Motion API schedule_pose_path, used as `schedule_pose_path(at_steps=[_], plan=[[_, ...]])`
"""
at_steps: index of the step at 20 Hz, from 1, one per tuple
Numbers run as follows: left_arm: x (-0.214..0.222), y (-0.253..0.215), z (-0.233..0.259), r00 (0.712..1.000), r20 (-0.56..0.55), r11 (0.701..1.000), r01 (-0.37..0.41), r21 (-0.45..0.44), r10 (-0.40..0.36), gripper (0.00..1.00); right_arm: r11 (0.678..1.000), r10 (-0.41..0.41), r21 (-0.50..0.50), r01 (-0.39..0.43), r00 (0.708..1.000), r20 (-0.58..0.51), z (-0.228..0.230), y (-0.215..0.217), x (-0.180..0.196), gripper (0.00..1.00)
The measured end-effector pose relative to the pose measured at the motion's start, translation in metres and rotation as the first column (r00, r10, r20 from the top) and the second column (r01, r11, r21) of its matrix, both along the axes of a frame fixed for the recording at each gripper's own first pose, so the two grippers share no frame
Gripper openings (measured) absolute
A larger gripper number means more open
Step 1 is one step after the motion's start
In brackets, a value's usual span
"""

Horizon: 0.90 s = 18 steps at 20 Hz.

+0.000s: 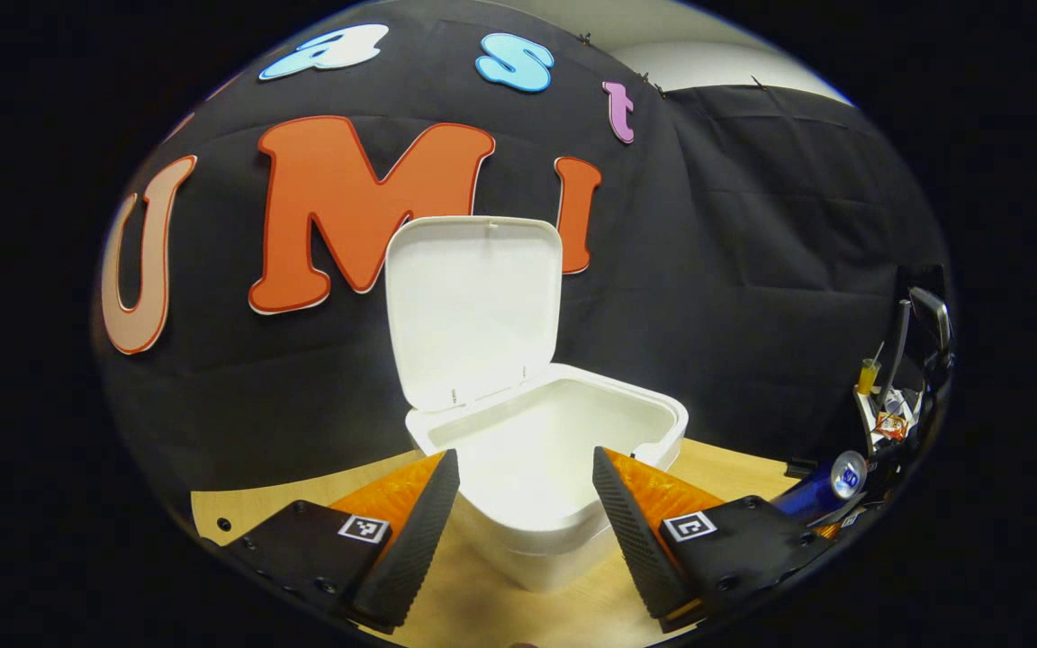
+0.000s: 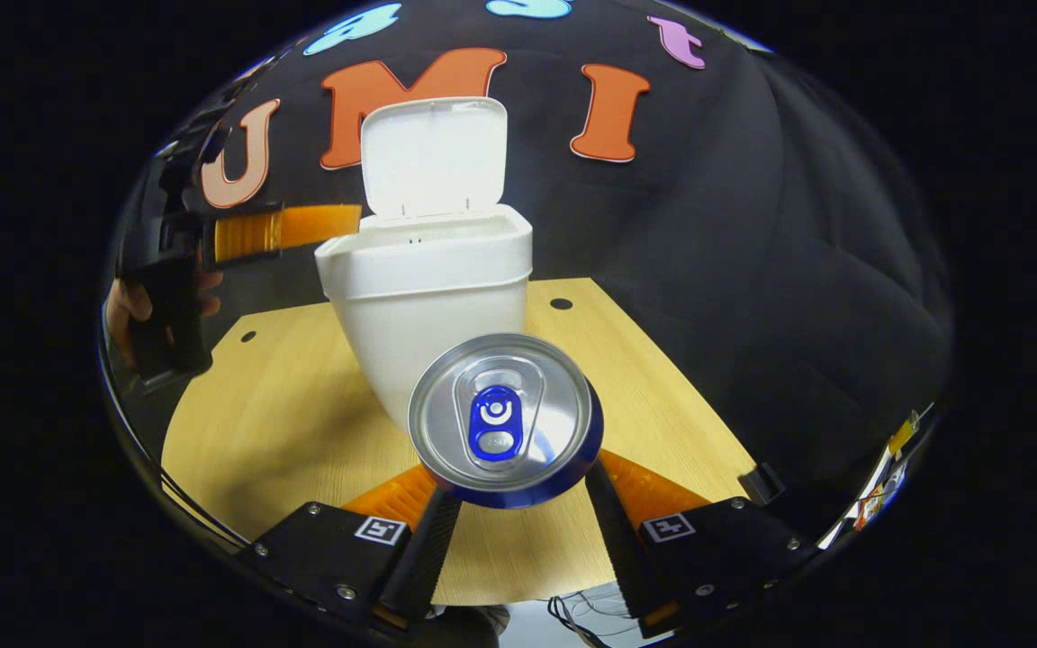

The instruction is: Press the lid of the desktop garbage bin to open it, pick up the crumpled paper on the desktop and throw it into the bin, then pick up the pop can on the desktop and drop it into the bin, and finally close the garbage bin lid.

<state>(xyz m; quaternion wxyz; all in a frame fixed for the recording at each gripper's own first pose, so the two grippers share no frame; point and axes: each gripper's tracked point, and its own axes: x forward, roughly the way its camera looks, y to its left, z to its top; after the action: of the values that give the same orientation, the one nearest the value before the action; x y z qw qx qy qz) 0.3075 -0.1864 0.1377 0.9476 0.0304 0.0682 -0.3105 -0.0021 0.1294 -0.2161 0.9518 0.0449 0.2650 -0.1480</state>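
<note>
Left claw [image 1: 526, 531] held wide apart, nothing between its fingers; it sits low in front of the garbage bin [image 1: 554, 468], white, on the wooden tabletop [image 1: 734, 468]; bin lid [image 1: 473, 306] stands up on its rear hinge, mouth of bin uncovered; inside looks plain white, contents not clear from this angle, glare strong.

Right gripper view: right claw [image 2: 518, 513] clamped on the pop can [image 2: 505, 418], one finger against each side; can's silver top with blue pull tab faces the camera, blue body below the rim; can lifted above the tabletop [image 2: 302, 405], nearer than the bin [image 2: 428, 288]; lid [image 2: 433, 157] upright there too; the other claw [image 2: 284, 229] seen at far left, beside the bin's rim, a hand [image 2: 122, 310] on its dark grip.

Left gripper view, far right edge: the same can [image 1: 829, 486] lying sideways in the right claw, blue side and silver end visible; crumpled paper probably in the bin, cannot confirm.
</note>
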Motion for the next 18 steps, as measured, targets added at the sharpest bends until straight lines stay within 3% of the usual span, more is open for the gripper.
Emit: schedule_pose_path(at_steps=[9, 18], plan=[[-0.013, 0.067, -0.032, 0.992, -0.031, 0.992, -0.123, 0.034, 0.124, 0.95, 0.995, 0.084, -0.063, -0.079, 0.994, 0.072, 0.069, 0.000, 0.034, 0.80], [-0.029, 0.128, -0.071, 0.959, -0.127, 0.968, -0.248, 0.045, 0.252, 0.95, 0.983, 0.143, -0.137, -0.123, 0.979, 0.143, 0.137, -0.004, 0.075, 0.80]])
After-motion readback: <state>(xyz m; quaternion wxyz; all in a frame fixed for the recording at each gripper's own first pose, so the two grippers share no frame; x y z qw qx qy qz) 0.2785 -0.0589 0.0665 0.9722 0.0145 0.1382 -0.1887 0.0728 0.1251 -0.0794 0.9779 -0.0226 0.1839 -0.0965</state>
